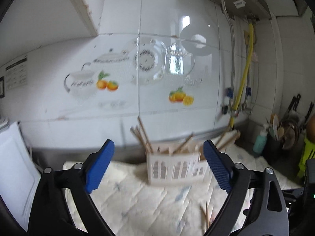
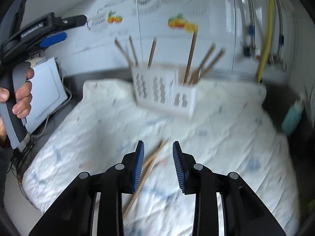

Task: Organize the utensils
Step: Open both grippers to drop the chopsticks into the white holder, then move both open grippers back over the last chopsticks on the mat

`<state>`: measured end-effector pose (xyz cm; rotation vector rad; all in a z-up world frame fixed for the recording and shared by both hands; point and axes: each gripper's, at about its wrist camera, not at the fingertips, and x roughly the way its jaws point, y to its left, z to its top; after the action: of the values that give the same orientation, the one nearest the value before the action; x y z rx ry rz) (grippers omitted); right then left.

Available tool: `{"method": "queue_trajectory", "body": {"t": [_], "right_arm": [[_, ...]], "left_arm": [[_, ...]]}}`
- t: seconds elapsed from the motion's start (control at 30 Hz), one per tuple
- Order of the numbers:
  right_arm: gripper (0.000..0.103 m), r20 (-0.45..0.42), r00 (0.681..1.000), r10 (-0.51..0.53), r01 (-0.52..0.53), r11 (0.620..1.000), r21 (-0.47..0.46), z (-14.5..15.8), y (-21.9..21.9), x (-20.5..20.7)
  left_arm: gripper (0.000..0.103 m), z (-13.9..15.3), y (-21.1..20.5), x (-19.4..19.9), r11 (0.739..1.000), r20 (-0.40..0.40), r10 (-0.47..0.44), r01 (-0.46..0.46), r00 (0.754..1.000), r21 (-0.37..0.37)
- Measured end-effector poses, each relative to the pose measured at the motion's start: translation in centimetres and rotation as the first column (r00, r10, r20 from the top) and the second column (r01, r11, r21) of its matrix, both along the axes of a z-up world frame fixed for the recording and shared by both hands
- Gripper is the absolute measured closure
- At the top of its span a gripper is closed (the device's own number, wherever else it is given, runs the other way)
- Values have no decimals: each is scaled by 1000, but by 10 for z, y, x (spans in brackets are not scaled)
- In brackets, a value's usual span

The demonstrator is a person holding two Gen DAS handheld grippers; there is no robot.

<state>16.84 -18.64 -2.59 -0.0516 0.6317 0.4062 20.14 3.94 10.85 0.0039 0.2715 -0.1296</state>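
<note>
A white slotted utensil holder [image 1: 173, 167] [image 2: 163, 90] stands on a pale quilted cloth [image 1: 141, 196] [image 2: 196, 147], with several wooden chopsticks [image 1: 143, 135] [image 2: 190, 59] leaning in it. Loose chopsticks [image 2: 145, 169] lie on the cloth just under and in front of my right gripper [image 2: 158, 167], whose blue pads are apart with nothing between them; they also show in the left wrist view [image 1: 204, 214]. My left gripper [image 1: 158, 167] is wide open and empty, raised in front of the holder. It also shows in the right wrist view [image 2: 53, 37] at upper left, held by a hand.
A tiled wall with fruit decals [image 1: 177, 96] stands behind the counter. A white board [image 1: 15, 173] leans at the left. A teal bottle [image 1: 259, 141] [image 2: 291, 118], a dark utensil pot [image 1: 283, 137] and a yellow hose [image 1: 242, 82] are at the right.
</note>
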Motion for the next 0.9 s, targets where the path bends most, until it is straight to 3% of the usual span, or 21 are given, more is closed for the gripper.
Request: {"method": "queue_trajectory", "body": {"t": [0.07,0.37,0.7,0.9], "right_arm": [[73,-67,998,8,-6,1000,31,-21,4,-13],[76,-204,979,-6,23,996,82,-81,23,-50],[82,-240,970,-39,58,996,72,-99,33,-55],[89,-216,974,-61,67,998,22,-100,37,-57]], "left_arm": [[6,-14,2,-13,1000,-22,1,-1,1000,4],[5,-67,9,-63,1000,-107,-4,3,994,-11],[5,-104,26,-95,998,-159,48,-55,986,-43],[5,-124,18,-104,999,-194,36,-39,980,-10]]}}
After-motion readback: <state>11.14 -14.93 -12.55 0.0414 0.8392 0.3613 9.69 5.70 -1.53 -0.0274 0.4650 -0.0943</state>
